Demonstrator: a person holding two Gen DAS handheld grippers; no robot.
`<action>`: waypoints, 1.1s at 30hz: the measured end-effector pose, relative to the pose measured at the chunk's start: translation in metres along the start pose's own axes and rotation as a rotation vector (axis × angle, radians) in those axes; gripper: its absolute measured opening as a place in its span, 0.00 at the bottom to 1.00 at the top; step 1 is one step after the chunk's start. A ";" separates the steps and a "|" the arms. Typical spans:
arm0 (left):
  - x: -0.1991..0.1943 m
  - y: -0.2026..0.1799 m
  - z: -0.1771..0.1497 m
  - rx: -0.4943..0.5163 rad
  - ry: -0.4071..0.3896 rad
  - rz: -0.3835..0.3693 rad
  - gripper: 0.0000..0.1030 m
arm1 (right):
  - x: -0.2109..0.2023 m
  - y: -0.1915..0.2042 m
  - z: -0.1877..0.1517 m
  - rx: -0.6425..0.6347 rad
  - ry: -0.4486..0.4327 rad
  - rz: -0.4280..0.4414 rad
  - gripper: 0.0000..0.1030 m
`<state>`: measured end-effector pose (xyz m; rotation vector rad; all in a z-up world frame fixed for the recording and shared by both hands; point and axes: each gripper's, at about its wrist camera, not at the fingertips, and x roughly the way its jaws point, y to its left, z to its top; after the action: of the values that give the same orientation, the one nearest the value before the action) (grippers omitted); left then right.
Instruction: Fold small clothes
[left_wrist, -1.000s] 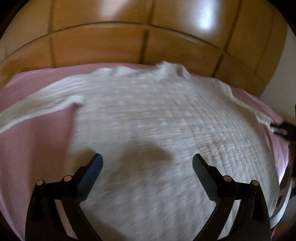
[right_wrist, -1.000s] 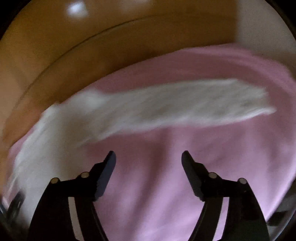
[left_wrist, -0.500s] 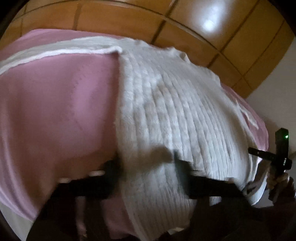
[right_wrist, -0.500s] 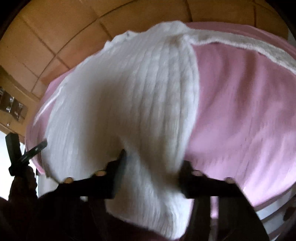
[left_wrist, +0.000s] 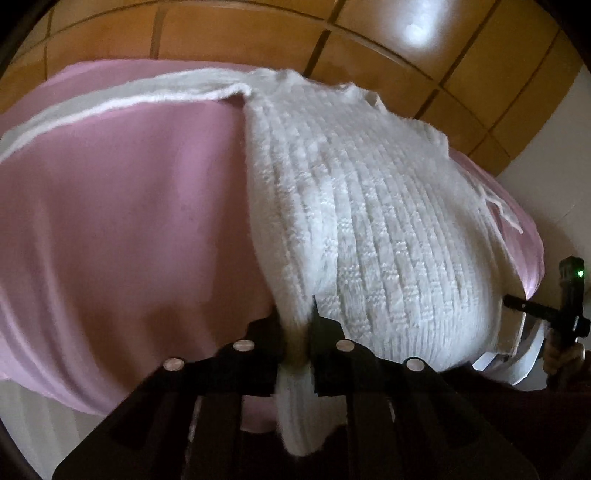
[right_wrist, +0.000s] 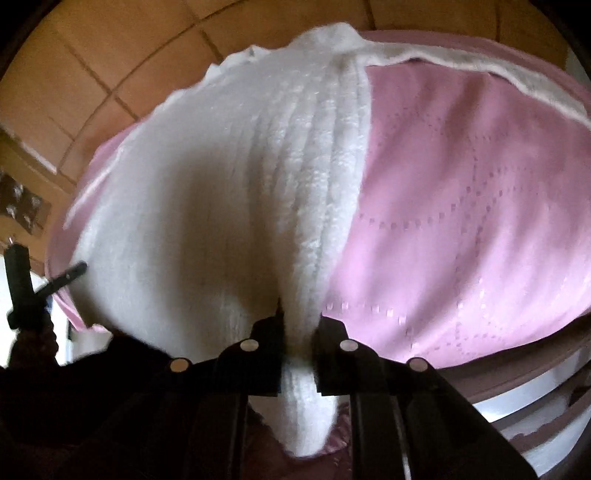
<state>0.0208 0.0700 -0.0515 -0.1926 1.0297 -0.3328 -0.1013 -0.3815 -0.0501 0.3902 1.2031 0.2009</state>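
A white ribbed knit sweater (left_wrist: 369, 221) lies flat on a pink bedspread (left_wrist: 129, 221), with one sleeve (left_wrist: 129, 99) stretched out to the left. My left gripper (left_wrist: 297, 325) pinches the sweater's near left hem corner, its jaws closing with the knit bunched between them. In the right wrist view the same sweater (right_wrist: 240, 203) fills the left half, its other sleeve (right_wrist: 480, 70) running right. My right gripper (right_wrist: 300, 325) holds the near right hem corner; its jaws are opening slightly but the pads still press the fabric. Hem folds hang below both grippers.
A wooden panelled headboard (left_wrist: 258, 33) stands behind the bed and also shows in the right wrist view (right_wrist: 92, 55). The bed's near edge (right_wrist: 535, 373) drops off close to the grippers. A hand holds the other gripper's handle (left_wrist: 569, 295) at the far right.
Both grippers went from wide open above the bed to pinching the sweater's near hem corners. The views swung down toward the bed's near edge.
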 end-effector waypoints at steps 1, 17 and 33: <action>-0.002 -0.002 0.005 0.002 -0.012 0.015 0.27 | -0.006 -0.006 0.005 0.019 -0.029 -0.014 0.30; 0.064 -0.077 0.092 0.113 -0.119 0.105 0.65 | -0.052 -0.260 0.127 0.890 -0.523 -0.066 0.48; 0.105 -0.070 0.104 0.102 -0.088 0.130 0.72 | -0.067 -0.288 0.226 0.776 -0.452 -0.589 0.04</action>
<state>0.1470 -0.0327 -0.0619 -0.0473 0.9310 -0.2557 0.0705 -0.7117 -0.0379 0.6850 0.8576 -0.8486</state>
